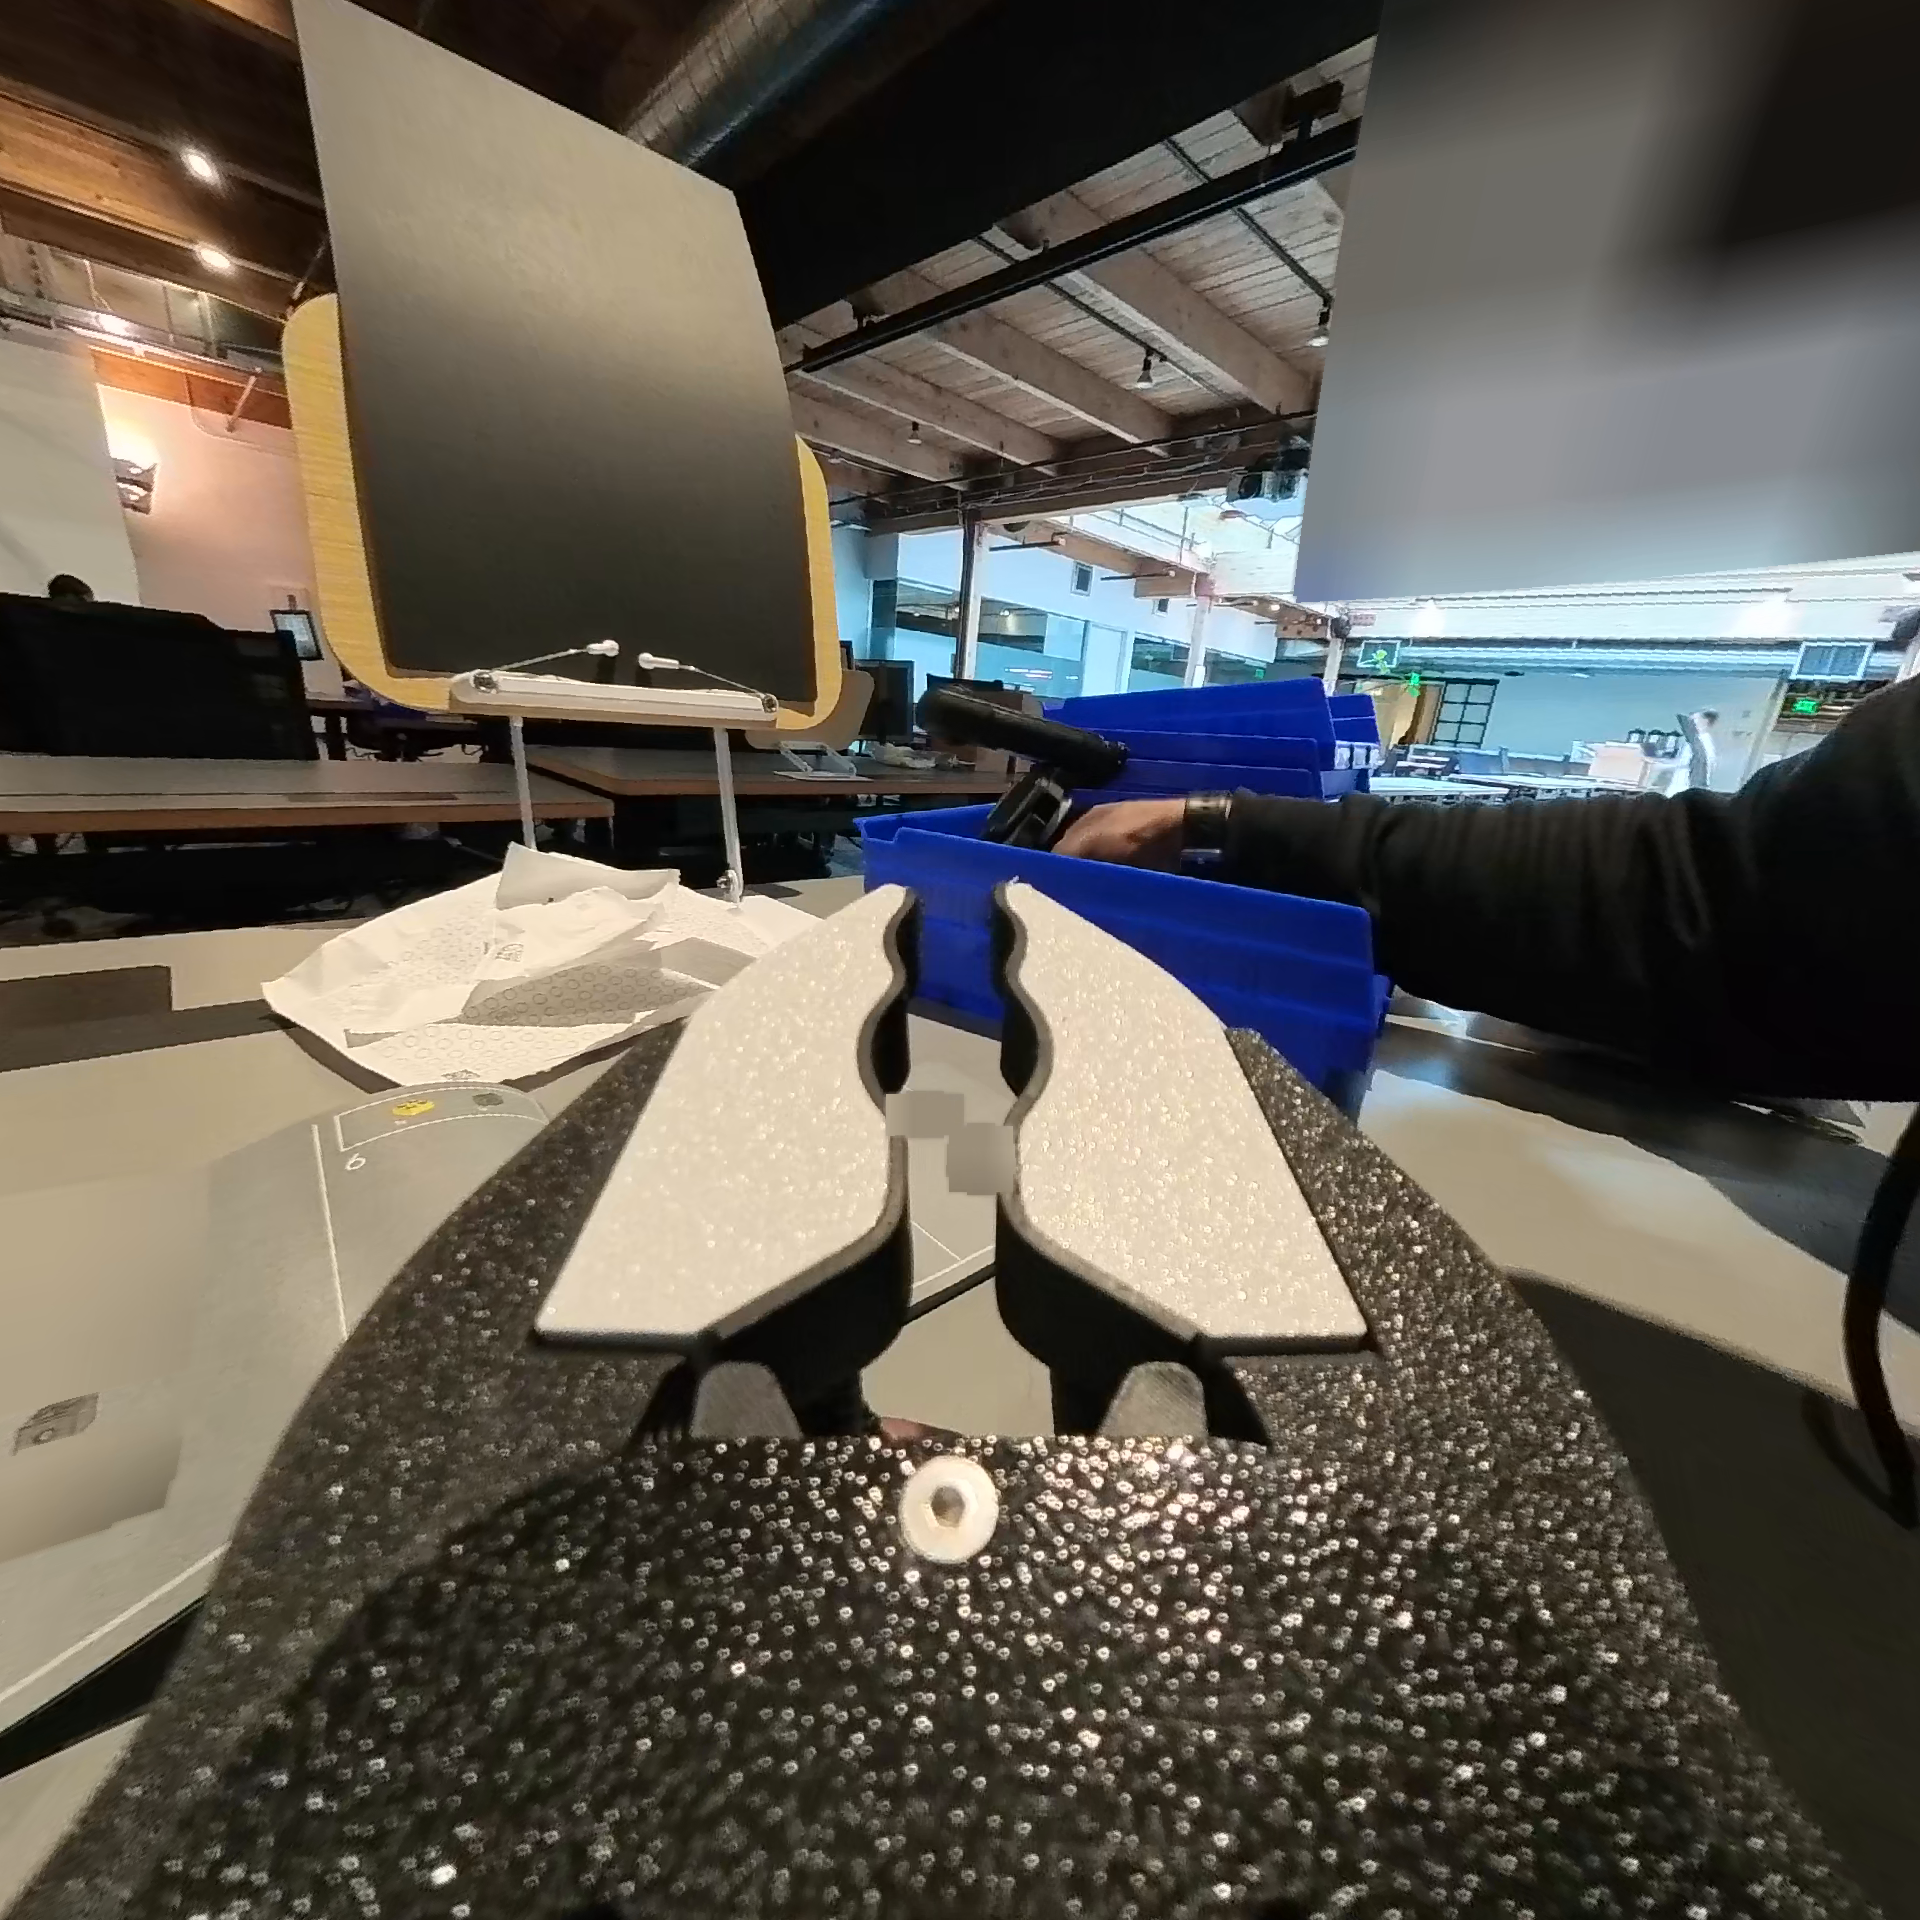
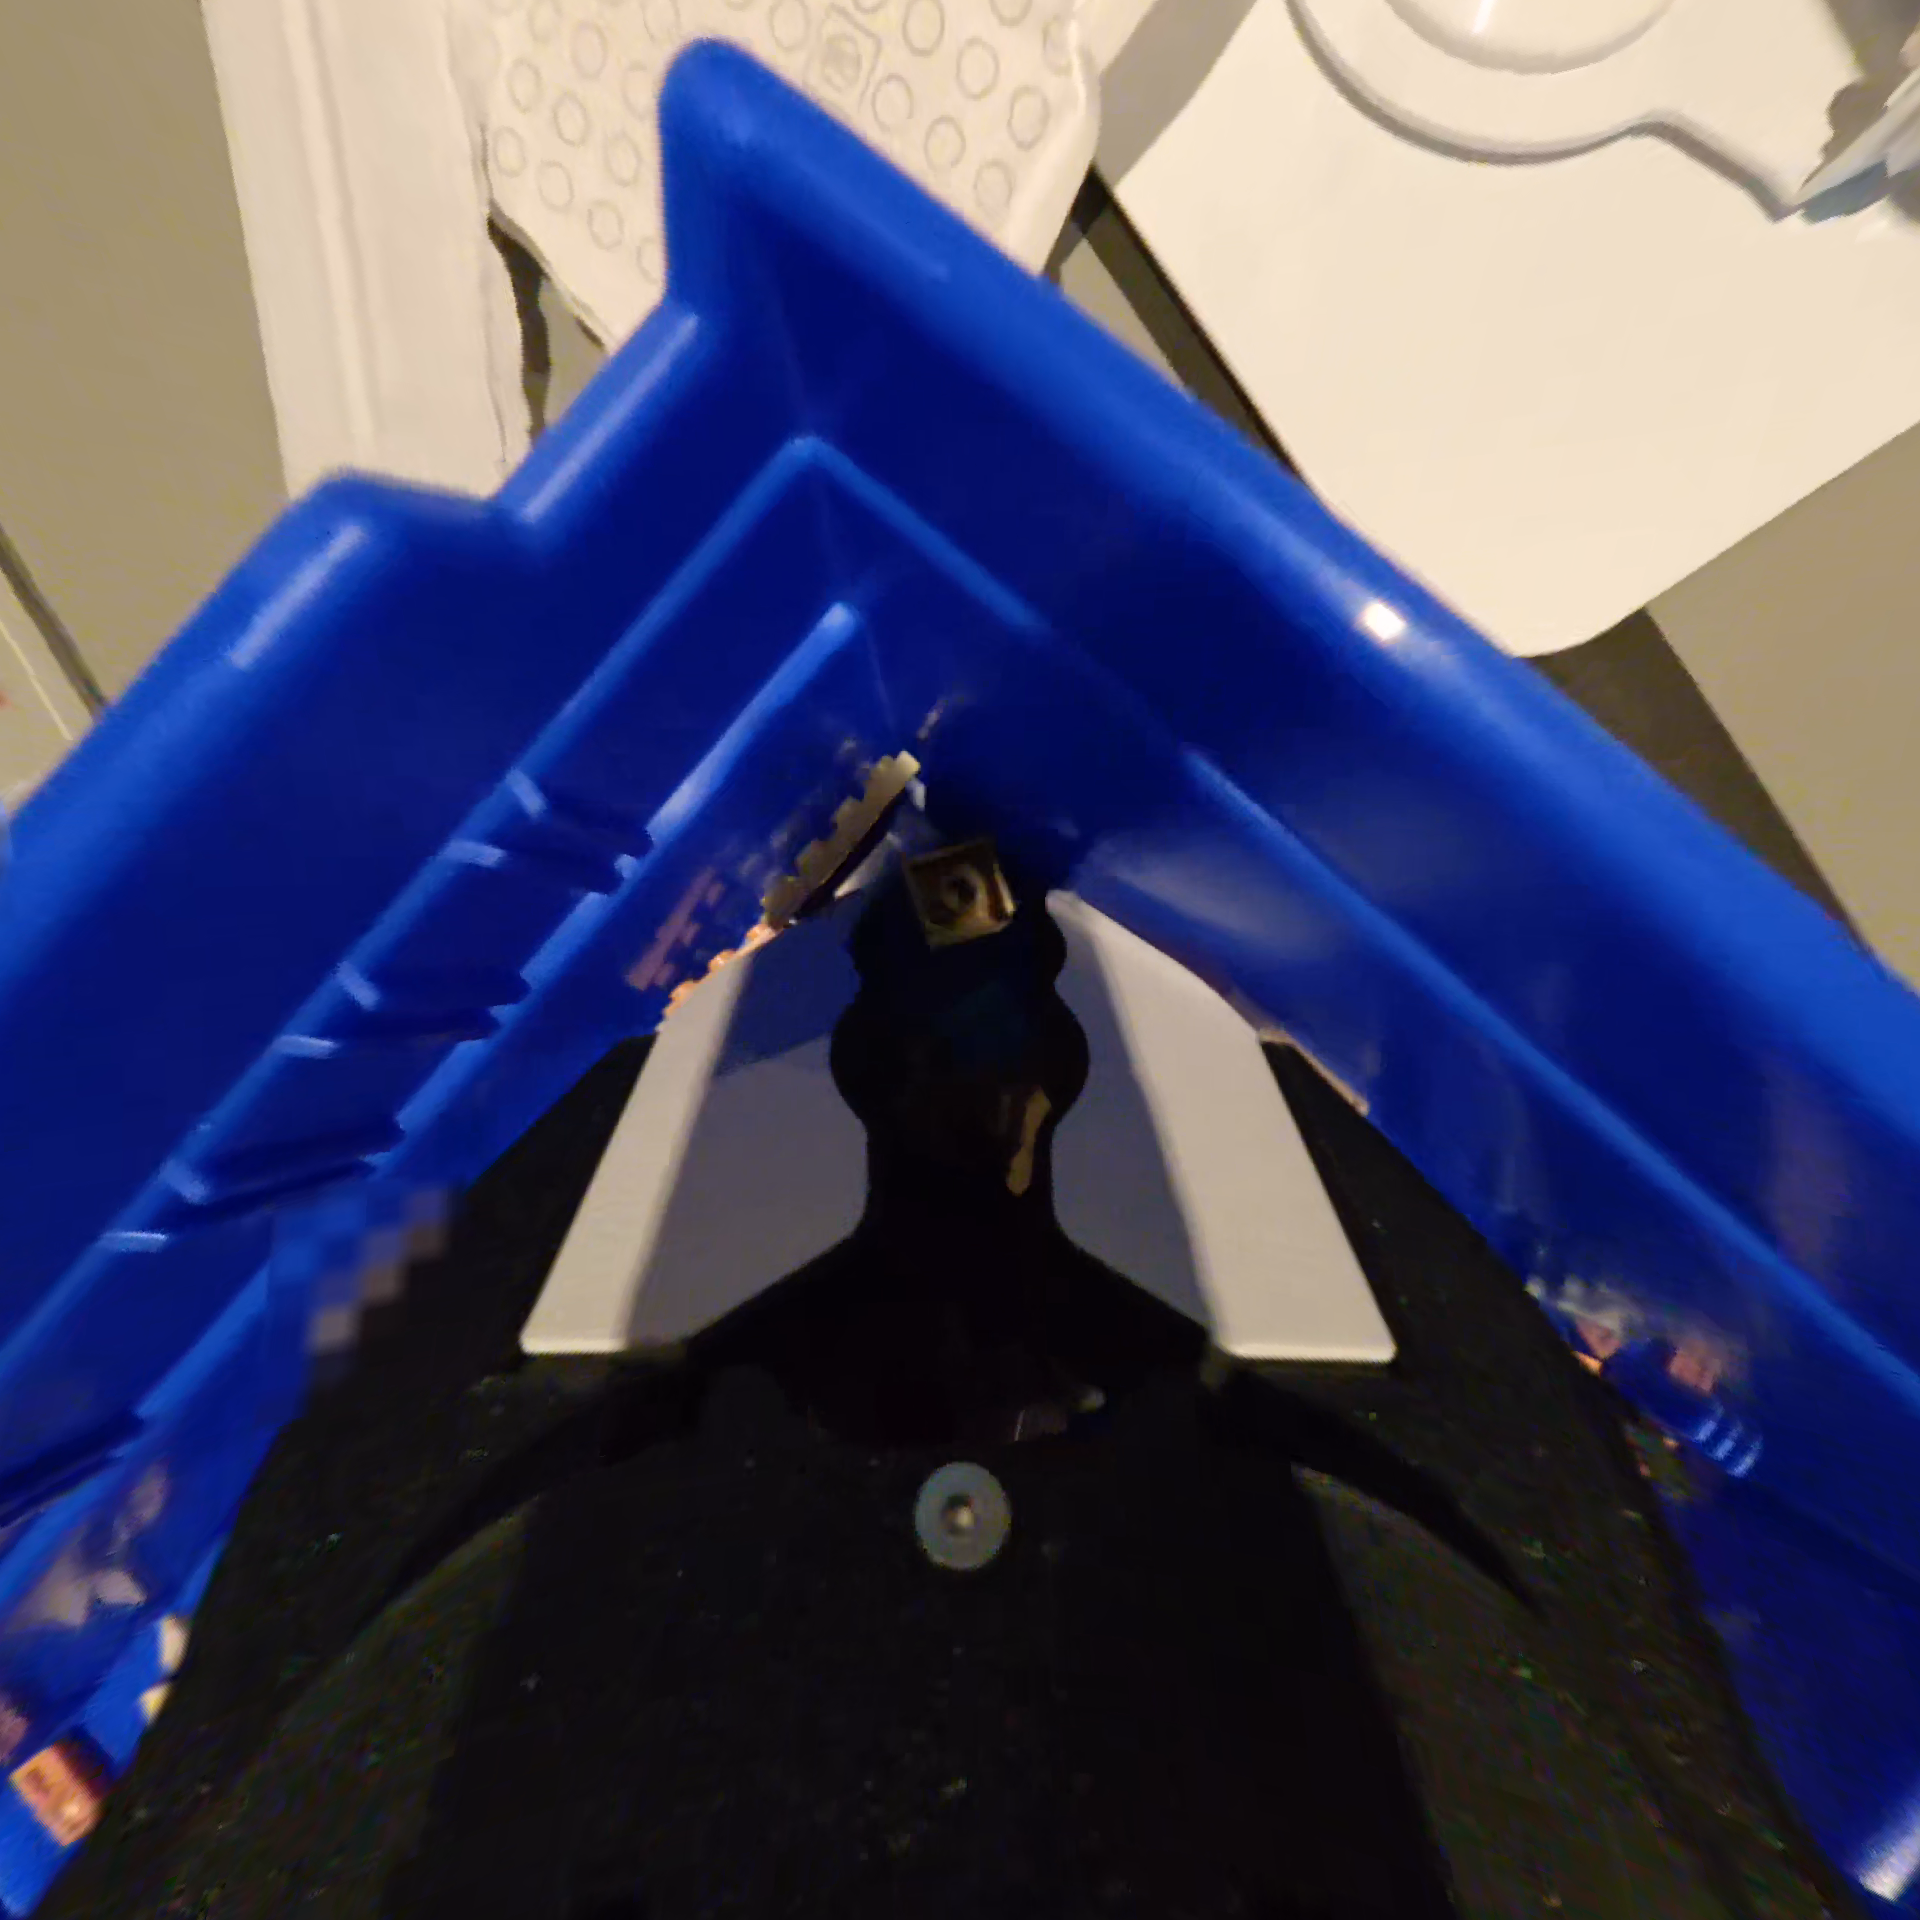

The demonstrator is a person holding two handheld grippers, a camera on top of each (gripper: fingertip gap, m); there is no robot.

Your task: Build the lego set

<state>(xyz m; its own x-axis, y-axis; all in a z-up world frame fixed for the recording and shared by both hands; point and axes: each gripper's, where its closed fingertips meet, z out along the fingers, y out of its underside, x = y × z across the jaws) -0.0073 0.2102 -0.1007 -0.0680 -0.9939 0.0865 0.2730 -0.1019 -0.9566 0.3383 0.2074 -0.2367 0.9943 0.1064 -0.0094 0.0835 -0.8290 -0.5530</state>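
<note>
The right gripper (image 2: 961,894), deep in the blue bin (image 2: 1195,540), seemingly pinches a small tan piece (image 2: 956,896) at twelve o'clock; the left gripper (image 1: 956,925) hovers, jaws narrowly parted and empty.

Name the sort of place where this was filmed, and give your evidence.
Probably an open-plan office or workshop: long desks with monitors, exposed timber ceiling beams, and a worktable holding blue parts bins.

Left gripper (image 1: 956,914) held level and low, its two white-padded fingers (image 1: 769,1122) pointing forward with a narrow empty gap between them, right gripper (image 2: 961,904) tilted steeply downward, fingertips nearly together, right hand (image 1: 1127,831) and dark sleeve (image 1: 1558,894) reaching across ahead of the left gripper
</note>
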